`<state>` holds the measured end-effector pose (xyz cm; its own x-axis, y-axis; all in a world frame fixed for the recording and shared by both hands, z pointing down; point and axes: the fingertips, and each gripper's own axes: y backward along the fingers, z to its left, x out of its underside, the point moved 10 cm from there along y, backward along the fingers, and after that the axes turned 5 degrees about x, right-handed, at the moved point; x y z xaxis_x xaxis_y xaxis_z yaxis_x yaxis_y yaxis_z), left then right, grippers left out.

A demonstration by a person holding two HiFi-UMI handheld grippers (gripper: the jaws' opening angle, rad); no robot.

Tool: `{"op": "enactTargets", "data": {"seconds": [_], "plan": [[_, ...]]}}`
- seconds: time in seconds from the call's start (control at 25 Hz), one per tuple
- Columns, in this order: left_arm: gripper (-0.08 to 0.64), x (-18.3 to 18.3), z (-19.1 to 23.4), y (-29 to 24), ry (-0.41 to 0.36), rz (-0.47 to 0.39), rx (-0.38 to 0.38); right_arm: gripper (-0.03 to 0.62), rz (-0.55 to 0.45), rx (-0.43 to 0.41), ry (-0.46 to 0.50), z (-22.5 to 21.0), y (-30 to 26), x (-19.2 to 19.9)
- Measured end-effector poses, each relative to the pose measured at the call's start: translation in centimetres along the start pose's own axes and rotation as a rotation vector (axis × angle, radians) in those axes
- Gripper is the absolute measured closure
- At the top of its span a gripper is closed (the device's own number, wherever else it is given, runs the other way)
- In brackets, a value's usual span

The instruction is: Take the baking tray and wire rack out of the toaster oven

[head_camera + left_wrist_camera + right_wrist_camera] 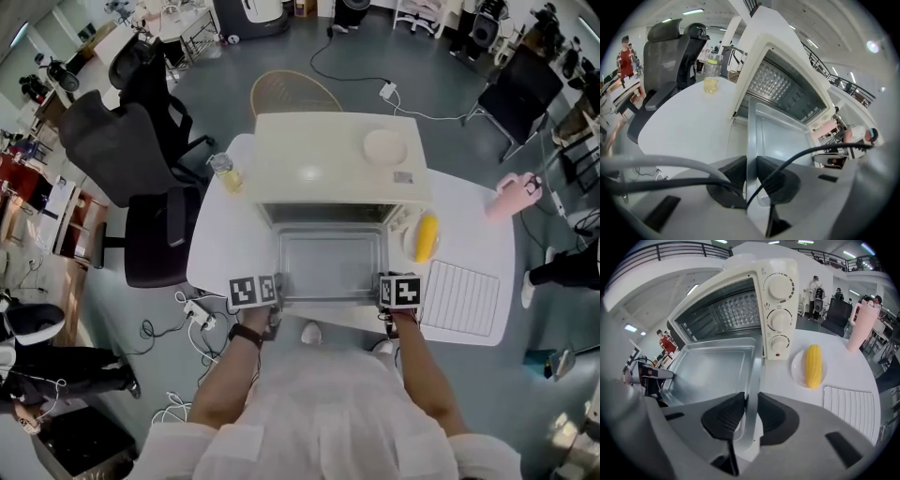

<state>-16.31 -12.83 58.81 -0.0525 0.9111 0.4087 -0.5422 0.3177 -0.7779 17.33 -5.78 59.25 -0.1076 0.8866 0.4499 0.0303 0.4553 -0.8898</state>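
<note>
A cream toaster oven (337, 159) stands on the white table with its front open. The silver baking tray (330, 264) sticks out of the oven mouth toward me. My left gripper (278, 290) is shut on the tray's left rim (751, 140), and my right gripper (382, 290) is shut on the tray's right rim (753, 376). The white wire rack (458, 296) lies flat on the table to the right of the oven, also in the right gripper view as the rack (851, 408).
A corn cob on a small plate (425, 237) sits beside the oven's knobs. A glass jar (225, 172) stands at the oven's left, a pink mug (511, 195) at the table's far right, a white dish (385, 147) on the oven top. Black office chairs (141, 178) stand to the left.
</note>
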Motion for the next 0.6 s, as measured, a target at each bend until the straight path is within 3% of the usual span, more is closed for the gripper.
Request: {"op": "enactTargets", "data": {"seconds": [0.28,0.6], "plan": [[0.503,3.6,-3.5,0.3,0.008,0.002,0.012,0.503,0.021,-0.006,-0.020,-3.0,2.0,3.6],[0.505,7.0,-10.6,-1.9,-0.002,0.016,0.073,0.502,0.037,0.021,-0.064,-10.3,4.9,7.7]]}}
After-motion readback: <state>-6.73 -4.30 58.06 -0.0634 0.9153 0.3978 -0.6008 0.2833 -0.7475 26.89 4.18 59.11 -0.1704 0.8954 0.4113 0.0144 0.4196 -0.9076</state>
